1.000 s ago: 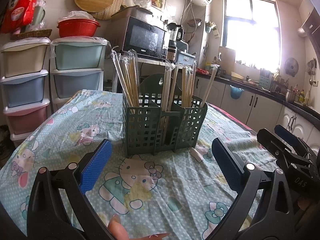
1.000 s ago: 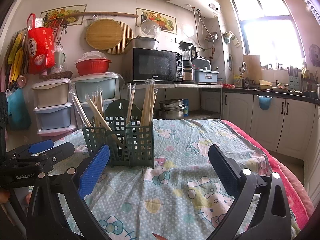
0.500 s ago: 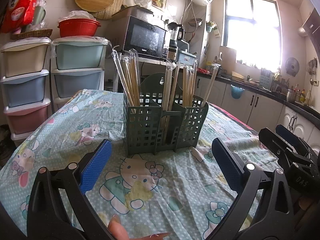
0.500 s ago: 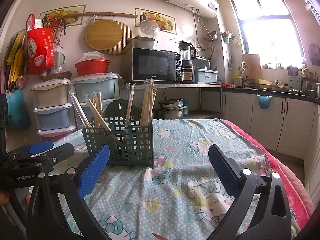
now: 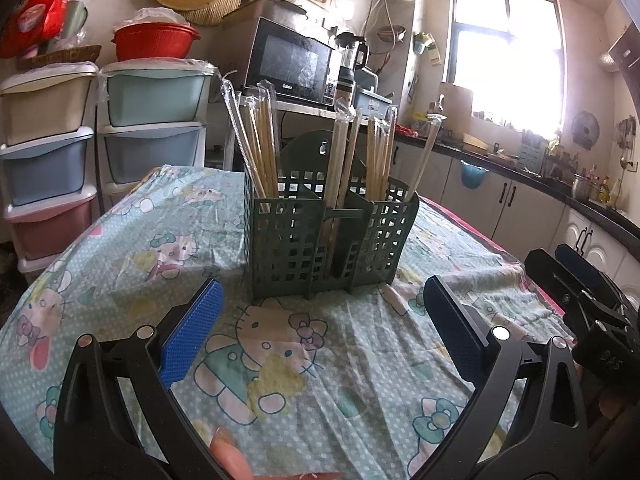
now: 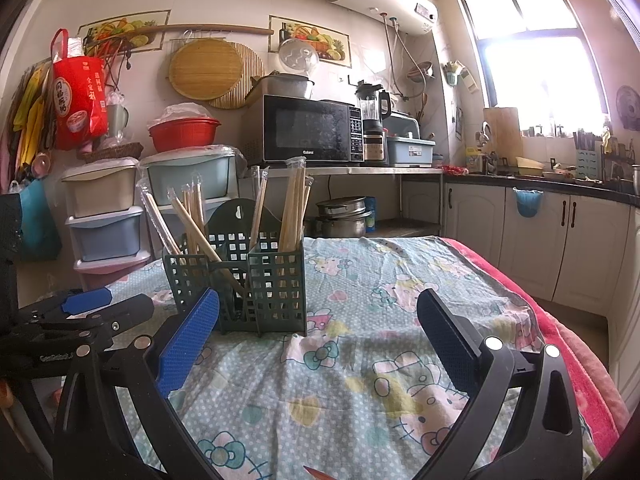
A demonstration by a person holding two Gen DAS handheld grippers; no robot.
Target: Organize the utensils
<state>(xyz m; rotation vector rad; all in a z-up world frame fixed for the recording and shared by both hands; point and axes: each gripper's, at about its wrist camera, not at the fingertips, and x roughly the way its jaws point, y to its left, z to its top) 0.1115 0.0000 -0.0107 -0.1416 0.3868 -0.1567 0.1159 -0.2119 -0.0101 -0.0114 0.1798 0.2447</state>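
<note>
Both the left gripper (image 5: 320, 332) and right gripper (image 6: 318, 330) are gaping wide, holding nothing. The caddy (image 5: 326, 236) is standing at twelve o'clock, chopsticks (image 5: 262, 148) upright inside: light, stiff, probably slippery in wrappers; pinching mid-shaft looks best.

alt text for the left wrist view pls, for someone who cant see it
A dark green slotted utensil caddy stands on a Hello Kitty tablecloth, its compartments holding upright plastic-wrapped chopsticks. The left gripper is open and empty in the foreground, the right gripper at the right edge. Behind are a microwave and storage drawers.
</note>
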